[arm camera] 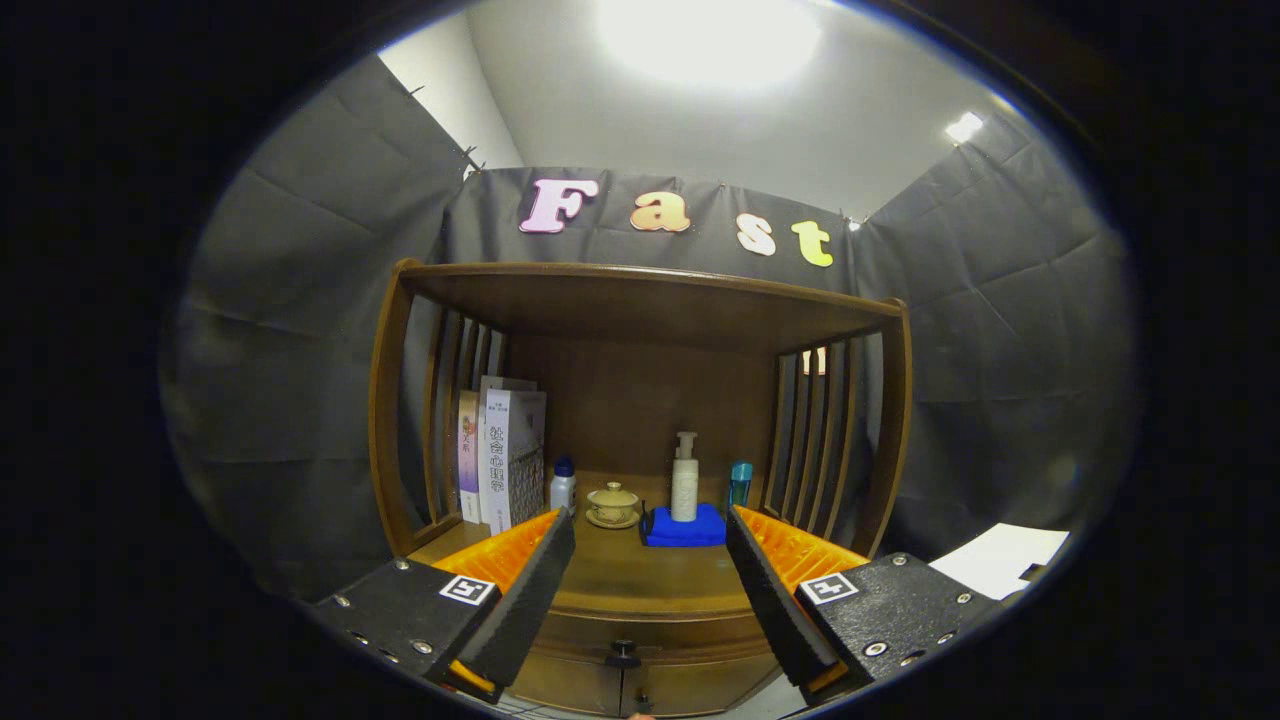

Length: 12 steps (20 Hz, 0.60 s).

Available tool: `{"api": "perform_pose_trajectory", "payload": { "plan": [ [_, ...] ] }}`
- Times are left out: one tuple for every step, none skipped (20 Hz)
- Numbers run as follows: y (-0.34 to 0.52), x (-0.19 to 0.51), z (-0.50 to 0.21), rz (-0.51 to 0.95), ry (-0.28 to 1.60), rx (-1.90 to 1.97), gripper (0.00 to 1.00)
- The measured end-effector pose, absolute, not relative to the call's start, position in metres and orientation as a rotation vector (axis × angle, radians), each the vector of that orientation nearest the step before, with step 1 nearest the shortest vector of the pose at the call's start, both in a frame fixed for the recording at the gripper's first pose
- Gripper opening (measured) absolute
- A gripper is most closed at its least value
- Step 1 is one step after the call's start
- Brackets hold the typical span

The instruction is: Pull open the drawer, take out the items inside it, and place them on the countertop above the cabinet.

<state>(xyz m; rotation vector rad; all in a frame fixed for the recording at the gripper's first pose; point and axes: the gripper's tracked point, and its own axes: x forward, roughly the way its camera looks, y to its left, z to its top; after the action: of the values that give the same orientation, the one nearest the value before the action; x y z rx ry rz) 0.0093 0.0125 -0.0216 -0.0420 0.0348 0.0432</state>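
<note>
A wooden cabinet (640, 300) with slatted sides stands straight ahead. Its drawer (655, 632) sits closed under the countertop (640, 575), and a small dark knob (622, 655) shows low between my fingers. My gripper (650, 530) is open, hovering in front of the countertop's front edge with nothing between the fingers. What lies inside the drawer is hidden.
On the countertop, beyond the fingers, stand several books (505, 455) at the left, a small blue-capped bottle (563, 485), a lidded tea bowl on a saucer (613, 505), a pump bottle (685, 480) on a folded blue cloth (685, 528), and a teal cup (740, 483). White paper (1000, 555) lies right of the cabinet.
</note>
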Motion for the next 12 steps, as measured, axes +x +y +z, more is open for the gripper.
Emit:
{"api": "perform_pose_trajectory", "payload": {
  "plan": [
    [0.015,0.011,-0.026,0.047,0.043,-0.04,0.95],
    [0.017,0.012,-0.029,0.051,0.047,-0.037,0.95],
    [0.018,0.012,-0.031,0.053,0.045,-0.029,0.95],
    [0.019,0.013,-0.031,0.055,0.046,-0.015,0.95],
    [0.02,0.013,-0.035,0.06,0.049,0.0,0.95],
    [0.021,0.014,-0.039,0.063,0.052,0.011,0.95],
    [0.02,0.016,-0.042,0.064,0.056,0.017,0.95],
    [0.02,0.017,-0.045,0.068,0.061,0.024,0.95],
    [0.023,0.019,-0.05,0.078,0.063,0.03,0.95],
    [0.024,0.022,-0.055,0.087,0.069,0.027,0.95],
    [0.023,0.025,-0.063,0.088,0.08,0.015,0.95],
    [0.019,0.028,-0.07,0.078,0.09,-0.003,0.95]
  ]
}}
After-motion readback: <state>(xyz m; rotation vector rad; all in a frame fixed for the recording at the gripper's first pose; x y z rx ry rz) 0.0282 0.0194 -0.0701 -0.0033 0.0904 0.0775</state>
